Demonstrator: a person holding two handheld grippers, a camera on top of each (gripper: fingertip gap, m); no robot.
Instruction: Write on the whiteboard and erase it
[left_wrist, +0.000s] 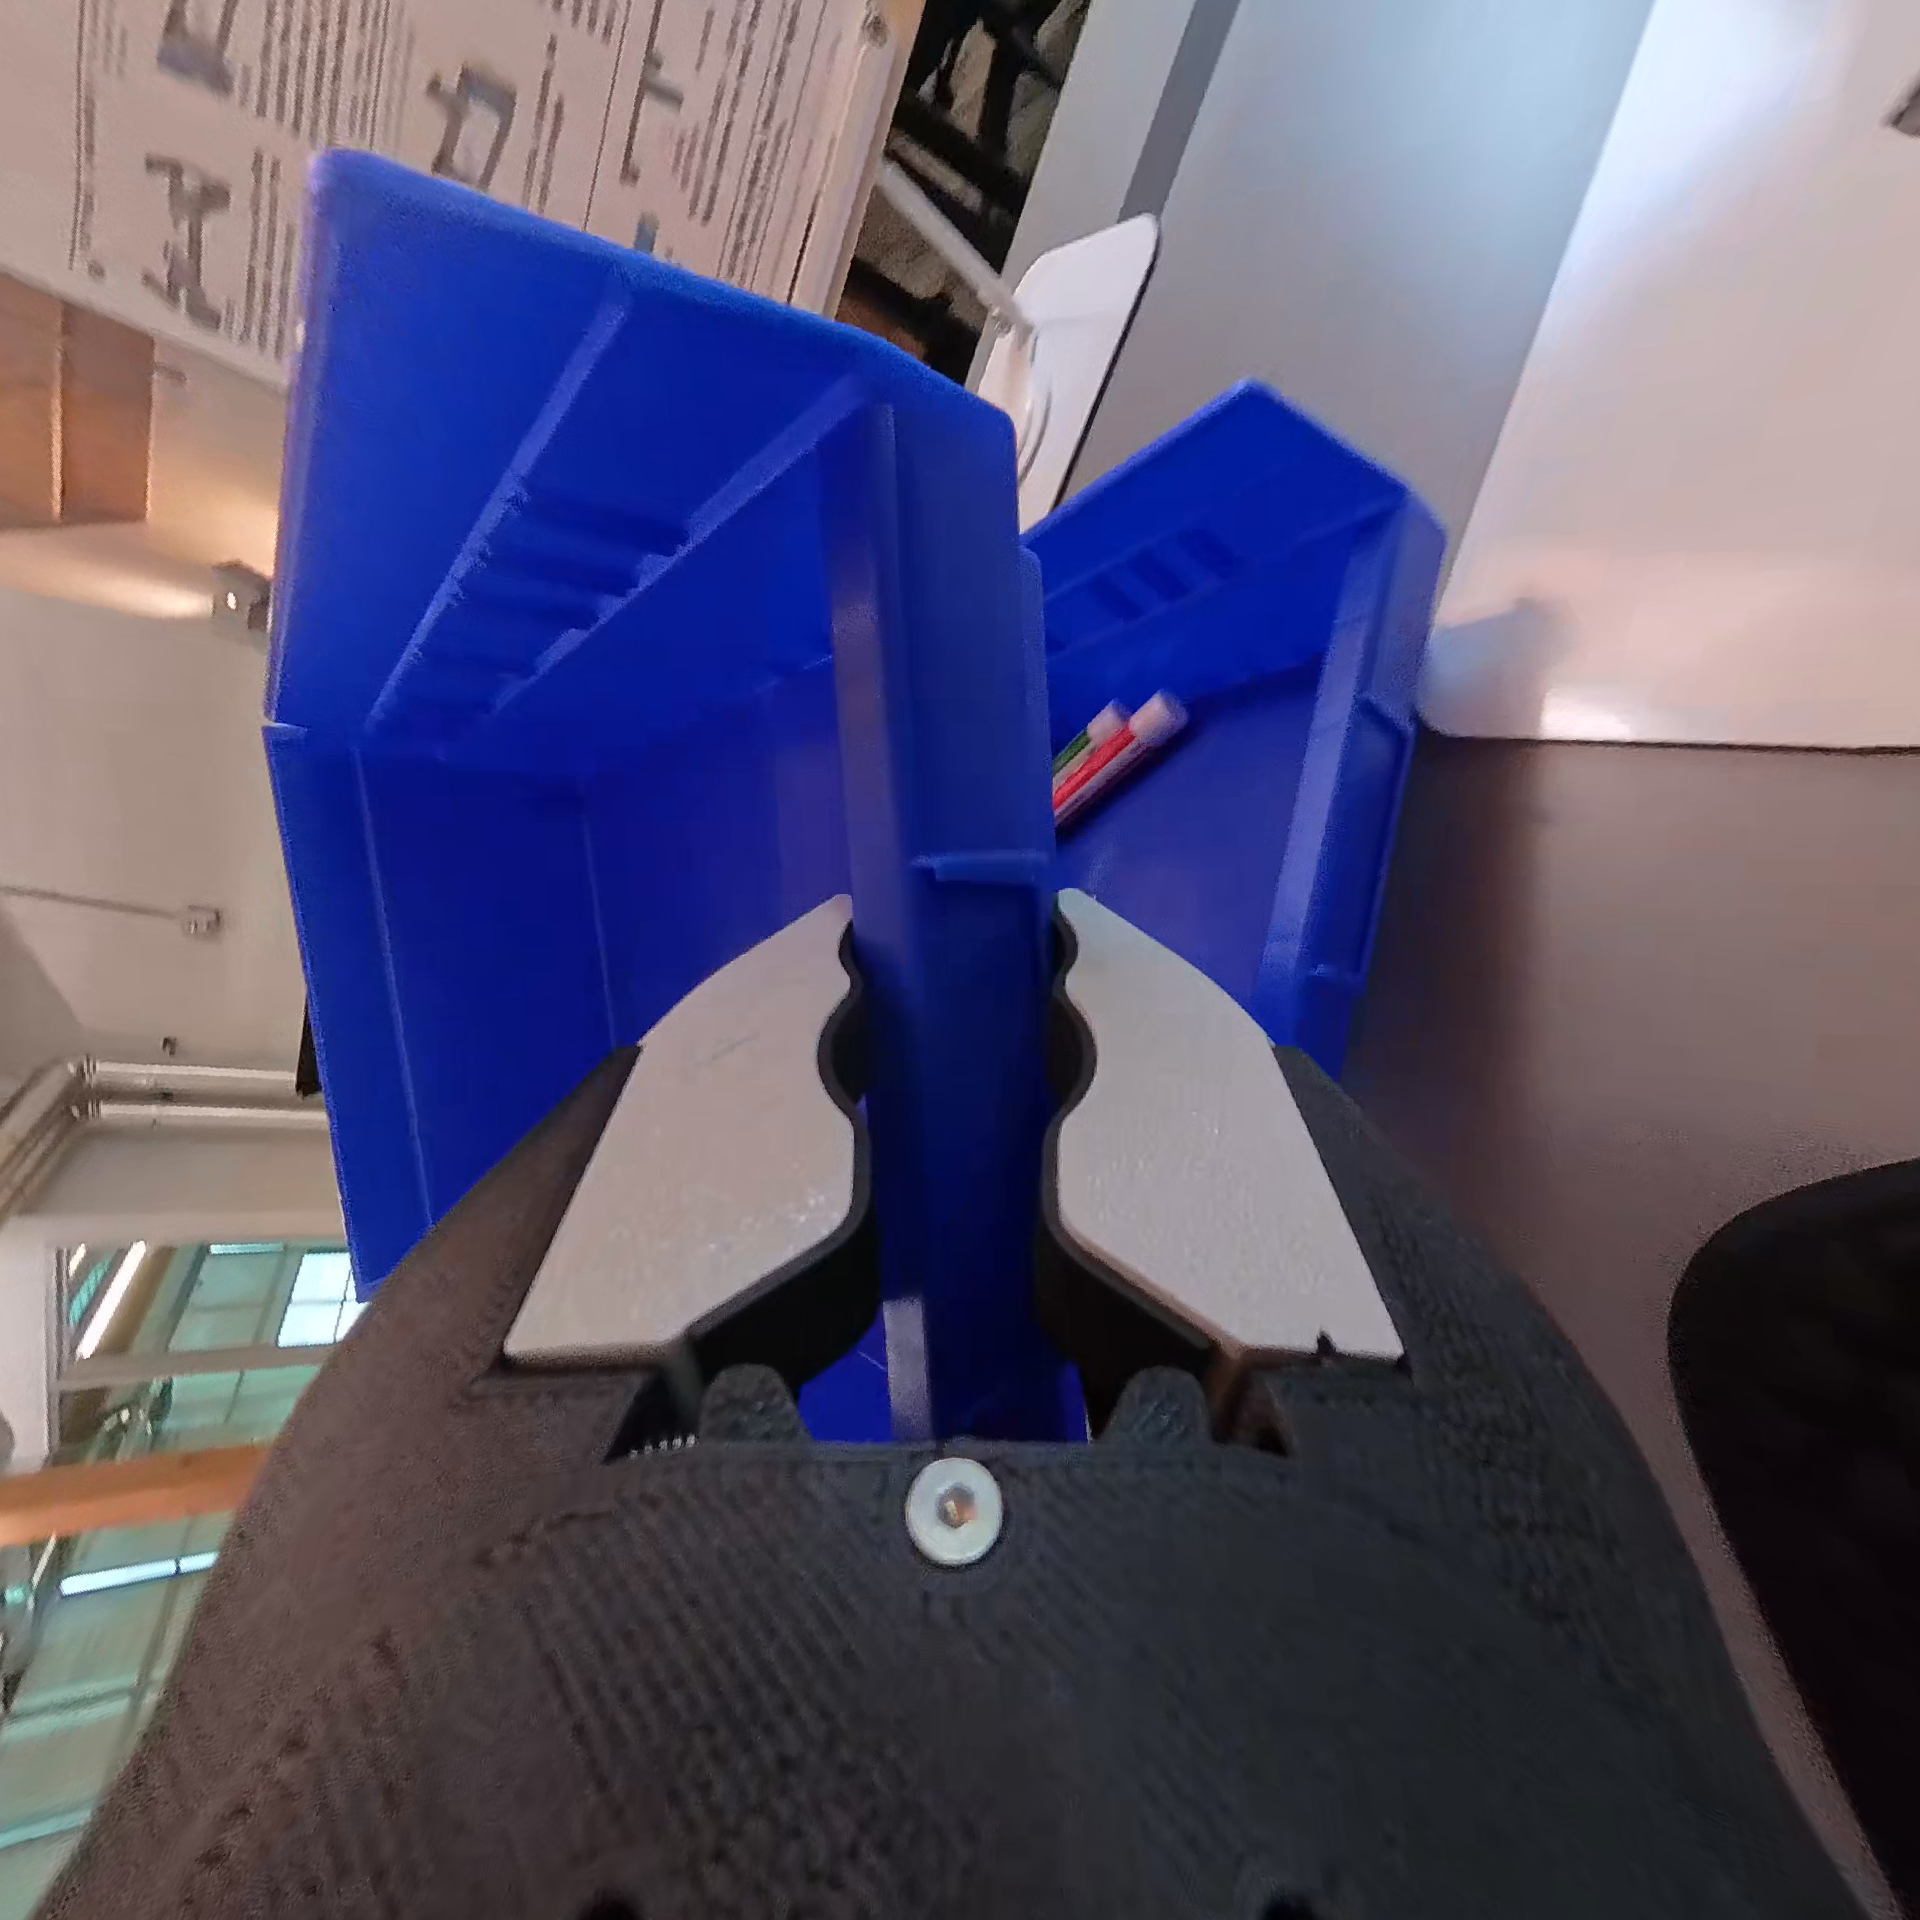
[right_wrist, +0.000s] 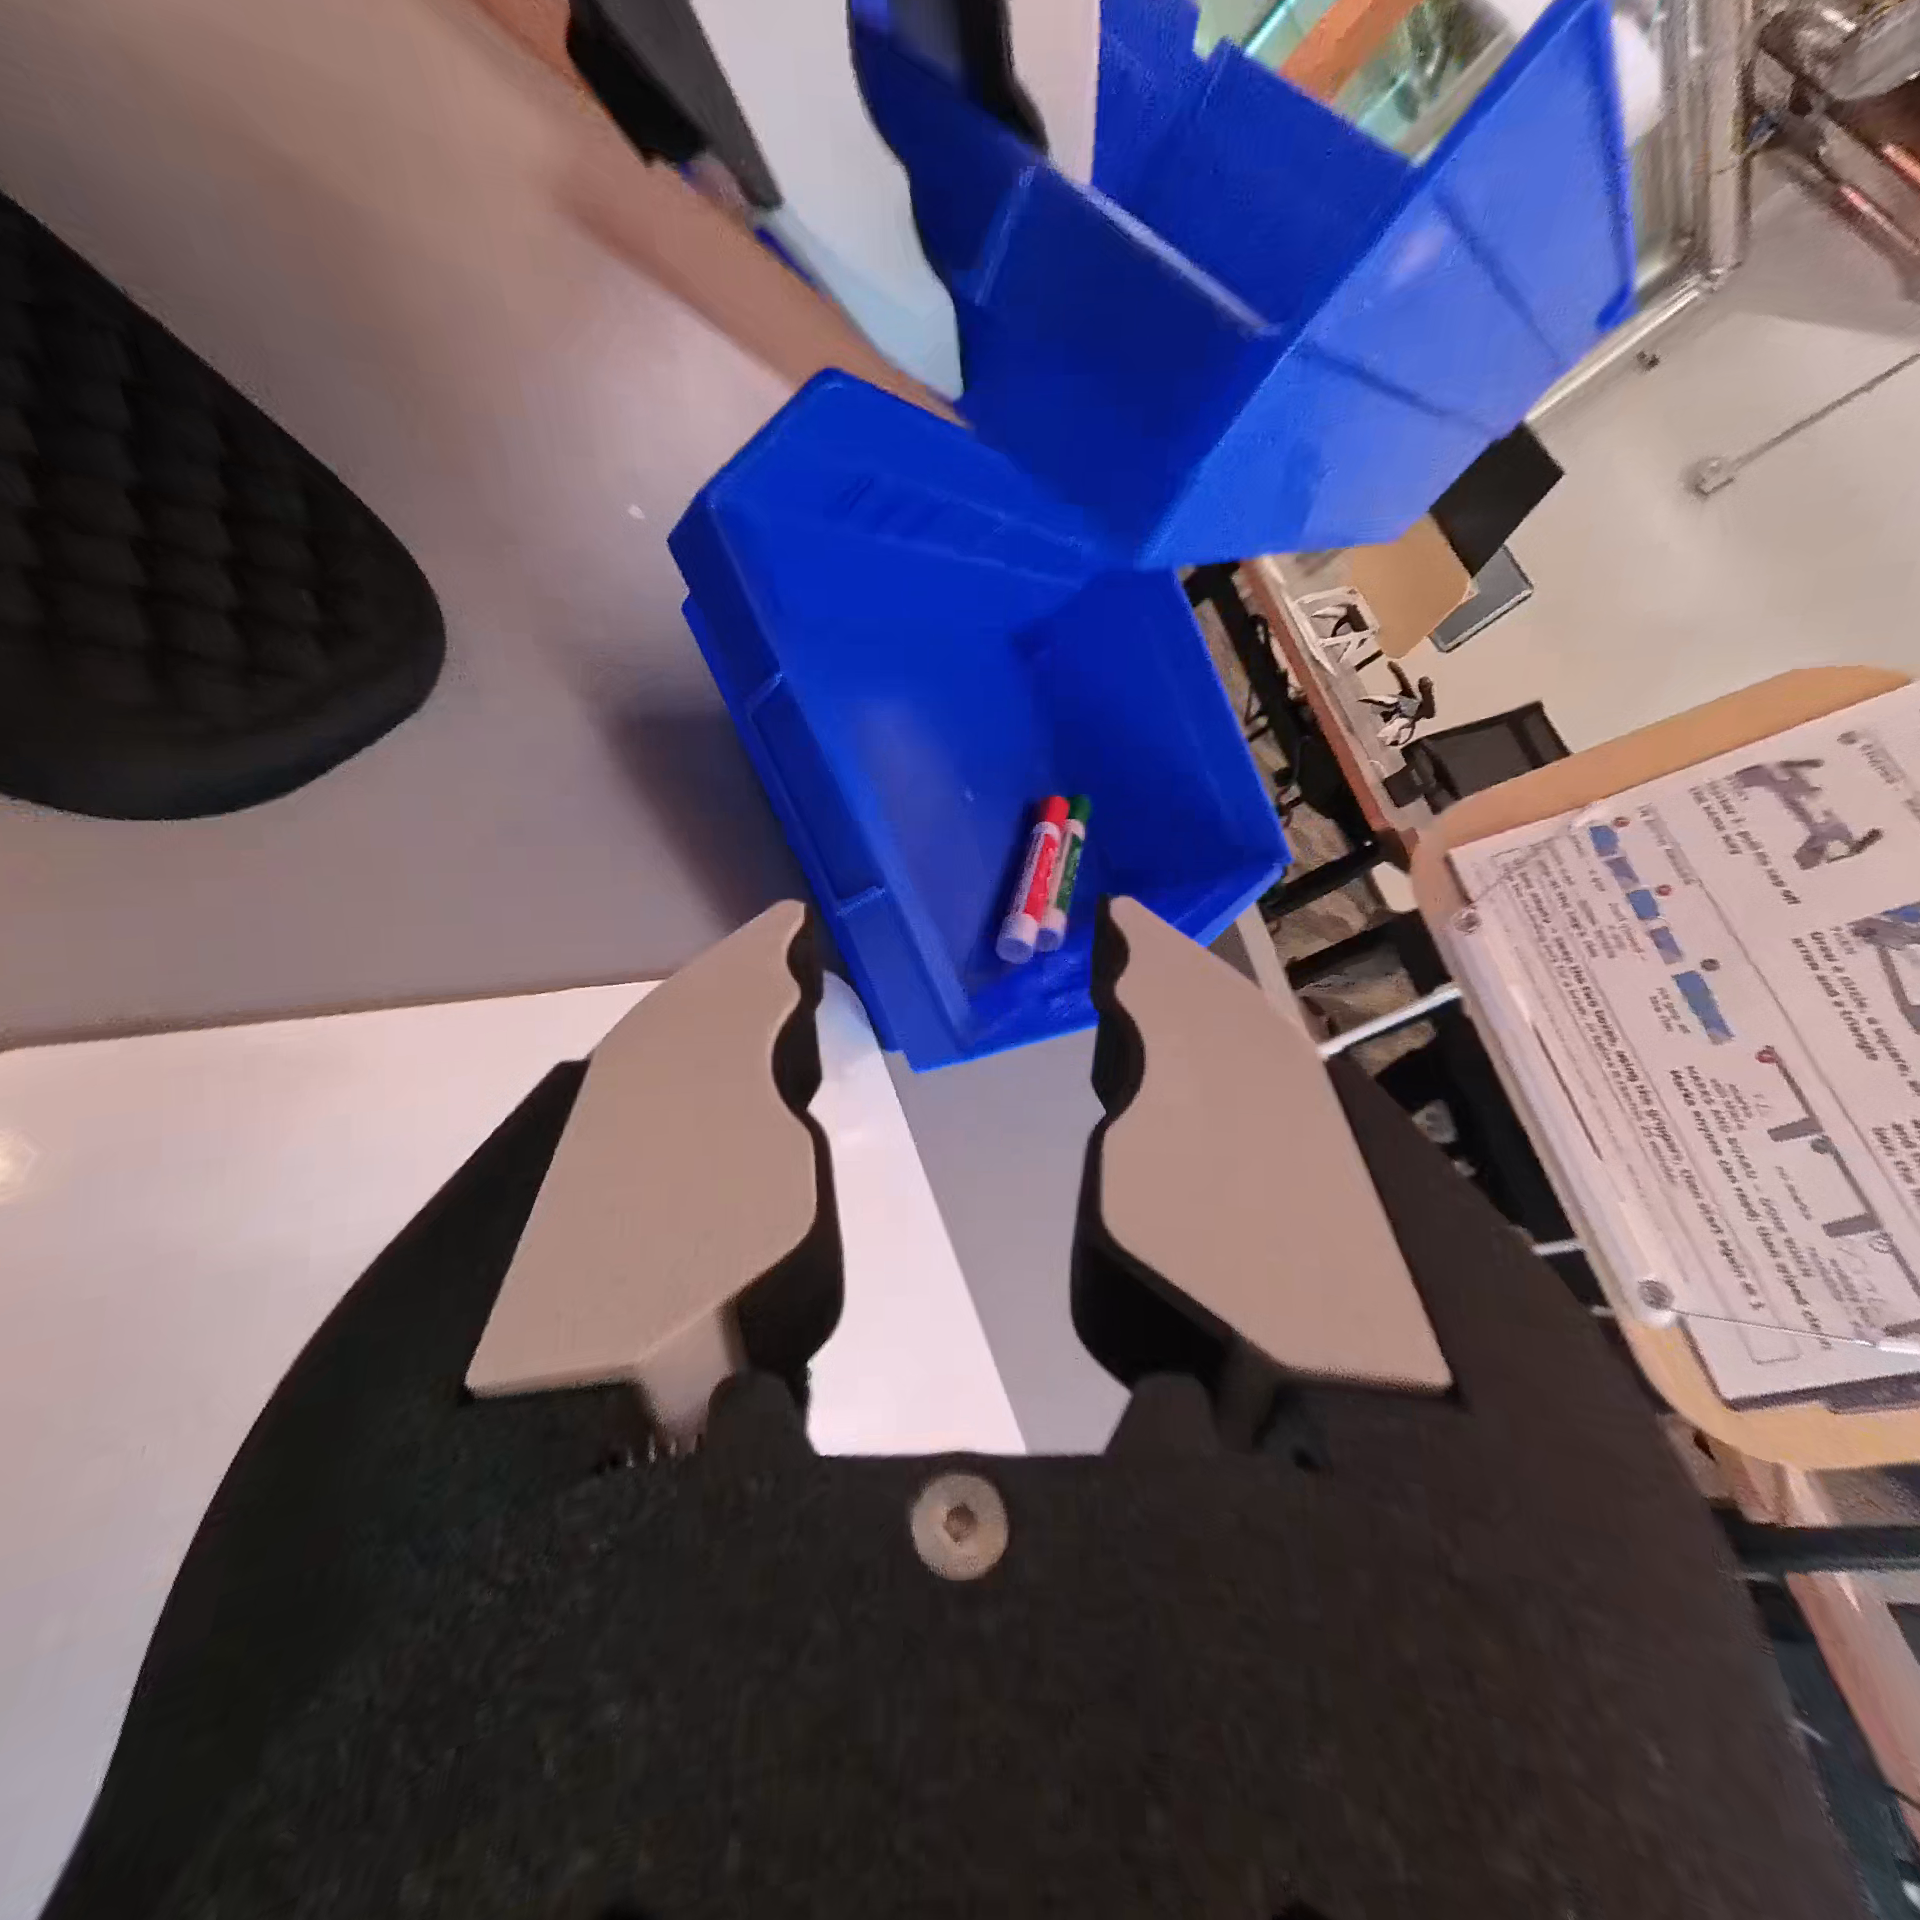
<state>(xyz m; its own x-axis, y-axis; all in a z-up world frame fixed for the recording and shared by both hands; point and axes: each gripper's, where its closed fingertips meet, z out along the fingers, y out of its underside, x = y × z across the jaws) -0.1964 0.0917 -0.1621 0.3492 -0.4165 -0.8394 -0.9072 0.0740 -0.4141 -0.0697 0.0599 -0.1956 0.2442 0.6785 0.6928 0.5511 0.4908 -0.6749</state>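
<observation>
Left gripper (left_wrist: 956, 925) is clamped on the side wall of a blue bin (left_wrist: 623, 727), holding that bin lifted and tilted above the table; in the right wrist view the same raised bin (right_wrist: 1299, 343) hangs over a second one. Right gripper (right_wrist: 951, 925) holds nothing, its jaws standing moderately apart, above the edge of the whiteboard (right_wrist: 364, 1195), a white sheet lying flat on the grey table (right_wrist: 468, 468). Just beyond its tips sits the second blue bin (right_wrist: 935, 727), resting on the table beside the whiteboard's far edge. On that bin's floor lie two markers side by side, touching: a red marker (right_wrist: 1034, 878) and a green marker (right_wrist: 1065, 873). Their long axes run parallel along the bin's length, coloured caps pointing away from the right gripper, white ends toward it. From the left wrist view the markers' (left_wrist: 1101, 753) white ends point away.
</observation>
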